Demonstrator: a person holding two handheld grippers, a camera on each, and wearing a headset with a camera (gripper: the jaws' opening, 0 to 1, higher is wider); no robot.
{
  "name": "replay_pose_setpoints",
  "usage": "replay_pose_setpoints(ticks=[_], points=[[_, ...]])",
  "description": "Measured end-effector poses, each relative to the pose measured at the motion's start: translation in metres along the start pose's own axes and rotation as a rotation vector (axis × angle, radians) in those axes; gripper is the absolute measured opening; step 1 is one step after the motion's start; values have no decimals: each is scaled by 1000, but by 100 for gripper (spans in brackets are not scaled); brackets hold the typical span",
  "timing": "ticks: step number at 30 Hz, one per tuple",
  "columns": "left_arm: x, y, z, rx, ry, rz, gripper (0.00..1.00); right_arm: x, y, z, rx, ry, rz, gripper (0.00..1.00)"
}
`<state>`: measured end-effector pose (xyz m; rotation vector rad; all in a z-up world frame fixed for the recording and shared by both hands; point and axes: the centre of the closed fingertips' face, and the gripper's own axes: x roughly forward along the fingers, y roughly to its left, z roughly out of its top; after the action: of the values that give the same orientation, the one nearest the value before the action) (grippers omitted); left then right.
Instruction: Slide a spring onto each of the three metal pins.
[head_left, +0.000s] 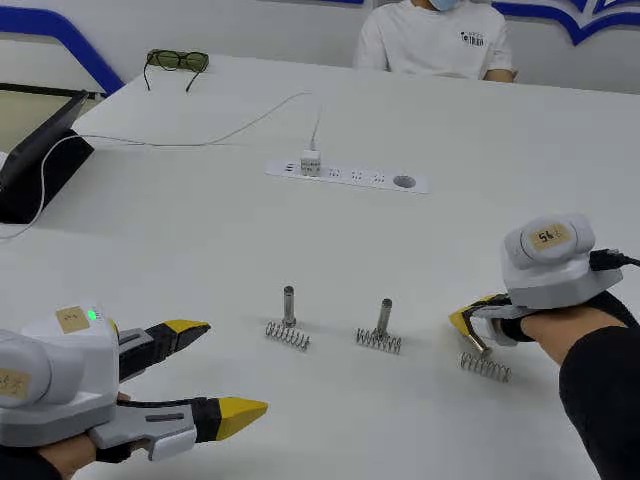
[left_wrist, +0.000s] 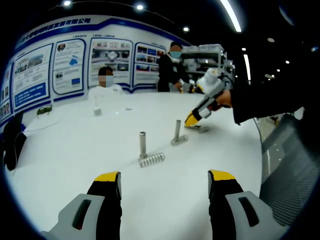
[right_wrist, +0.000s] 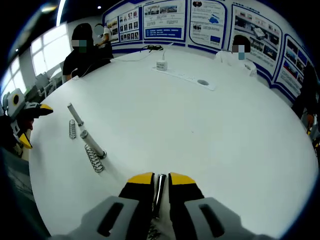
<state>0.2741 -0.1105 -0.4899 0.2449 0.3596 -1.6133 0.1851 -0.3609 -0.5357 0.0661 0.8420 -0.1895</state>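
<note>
Pwr strip (head_left: 346, 175) w/ charger (head_left: 311, 162), glasses (head_left: 177, 61) far left, person (head_left: 435, 40) seated opposite

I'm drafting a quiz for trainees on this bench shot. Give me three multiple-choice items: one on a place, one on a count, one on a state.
1. Where do the springs lie?
A) threaded on pins
B) flat on the table
C) on the floor

2. How many pins stand upright on the table?
A) two
B) three
C) none

3. The right gripper is:
A) wide open
B) shut on a spring
C) shut on the third pin

Answers:
1 B, all three lie on the tabletop, none on a pin.
2 A, two stand side by side.
3 C, a metal rod sits between its closed jaws.
</note>
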Motion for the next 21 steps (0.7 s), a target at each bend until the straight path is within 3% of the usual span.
replay_pose_setpoints(ticks=[21], points=[[-1, 3, -3, -11, -1, 2, 71, 7, 4, -5, 7, 46, -5, 10]])
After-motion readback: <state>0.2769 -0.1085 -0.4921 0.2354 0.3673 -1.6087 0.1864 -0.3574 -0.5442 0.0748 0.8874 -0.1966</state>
